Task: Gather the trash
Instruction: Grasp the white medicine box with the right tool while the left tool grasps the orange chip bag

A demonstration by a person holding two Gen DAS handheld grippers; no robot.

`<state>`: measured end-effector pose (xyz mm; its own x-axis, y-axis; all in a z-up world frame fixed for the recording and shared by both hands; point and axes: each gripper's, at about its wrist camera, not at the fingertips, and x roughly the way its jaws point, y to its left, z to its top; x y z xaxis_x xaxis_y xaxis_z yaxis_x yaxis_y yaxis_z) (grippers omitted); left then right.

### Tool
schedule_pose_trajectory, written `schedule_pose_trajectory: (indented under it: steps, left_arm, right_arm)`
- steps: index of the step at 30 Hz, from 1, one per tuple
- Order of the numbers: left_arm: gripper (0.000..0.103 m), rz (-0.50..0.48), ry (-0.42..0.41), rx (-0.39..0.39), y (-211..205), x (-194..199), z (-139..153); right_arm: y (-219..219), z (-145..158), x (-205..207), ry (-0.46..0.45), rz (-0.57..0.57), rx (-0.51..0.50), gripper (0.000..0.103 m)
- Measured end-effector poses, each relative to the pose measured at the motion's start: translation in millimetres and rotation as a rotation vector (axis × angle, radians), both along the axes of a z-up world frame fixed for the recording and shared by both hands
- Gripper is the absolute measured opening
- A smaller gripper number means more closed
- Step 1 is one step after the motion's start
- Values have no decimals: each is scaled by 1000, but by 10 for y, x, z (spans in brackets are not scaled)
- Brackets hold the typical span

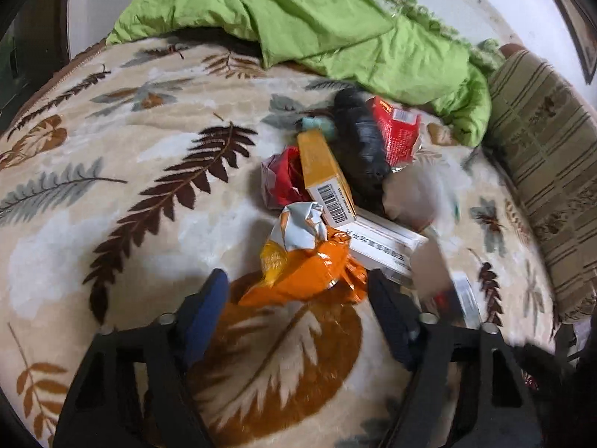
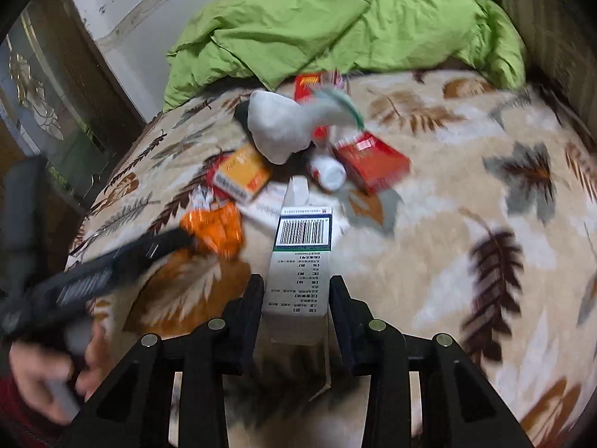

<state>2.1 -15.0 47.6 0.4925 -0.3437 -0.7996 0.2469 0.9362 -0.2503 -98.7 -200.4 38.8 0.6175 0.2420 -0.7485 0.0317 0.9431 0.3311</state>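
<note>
Now | right tool (image 2: 296, 298) clamps white box (image 2: 300, 257) | left tool (image 1: 298, 298) agape (orange wrapper (image 1: 302, 272) between)

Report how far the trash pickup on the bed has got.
Done: nothing visibly collected yet. In hand: right gripper clamps a white barcoded carton; left gripper is open around the orange wrapper. Left: yellow box, red boxes, white bottle.

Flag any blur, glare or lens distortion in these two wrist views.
Left wrist view: fisheye bends the leaf-patterned blanket; the crumpled orange foil wrapper shows glare; the pile's right side smears with motion. Right wrist view: the white barcoded carton between the right gripper fingers is sharp; the crumpled white bag, red box and left gripper blur.
</note>
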Motion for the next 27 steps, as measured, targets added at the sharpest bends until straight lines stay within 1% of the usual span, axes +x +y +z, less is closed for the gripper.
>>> schedule_pose_trajectory:
  steps: [1, 2, 5, 6, 8, 9, 13, 15, 16, 17, 19, 23, 27]
  left_arm:
    - [67, -2, 12, 2, -25, 44, -52]
    - [67, 1, 24, 4, -41, 90, -117]
    - [67, -6, 45, -72, -28, 146, -217]
    - [67, -7, 46, -80, -30, 148, -222]
    - [59, -21, 34, -95, -31, 149, -228]
    - [57, -27, 33, -107, -28, 146, -228]
    - [56, -32, 14, -112, -24, 92, -225]
    - [55, -34, 13, -129, -2, 42, -217]
    - [55, -39, 6, -128, 10, 1, -199]
    - [55, -43, 1, -122, 13, -27, -186]
    - [55, -51, -14, -114, 25, -104, -149]
    - [55, -68, -29, -135, 63, -302, -70]
    - [55, -100, -44, -151, 75, -532, 12]
  right_arm:
    - [-1, -40, -35, 13, 0, 10, 38]
    - [3, -86, -64, 28, -5, 19, 38]
    - [-5, -141, -62, 52, -20, 43, 39]
    - [-5, -143, -52, 56, -25, 41, 39]
    - [27, -143, -26, 60, -24, 31, 39]
    - [48, -162, -27, 67, -18, 21, 40]
    - [116, -243, 25, 97, -8, 2, 41]
    - [119, -258, 32, 98, -10, 4, 41]
    - [116, -257, 30, 95, -9, 6, 40]
    - [112, -248, 17, 87, -12, 6, 36]
    - [93, -224, -16, 67, -23, 7, 36]
    - [68, -139, -117, 14, -47, 9, 36]
    - [59, -52, -256, -38, -55, 34, 36]
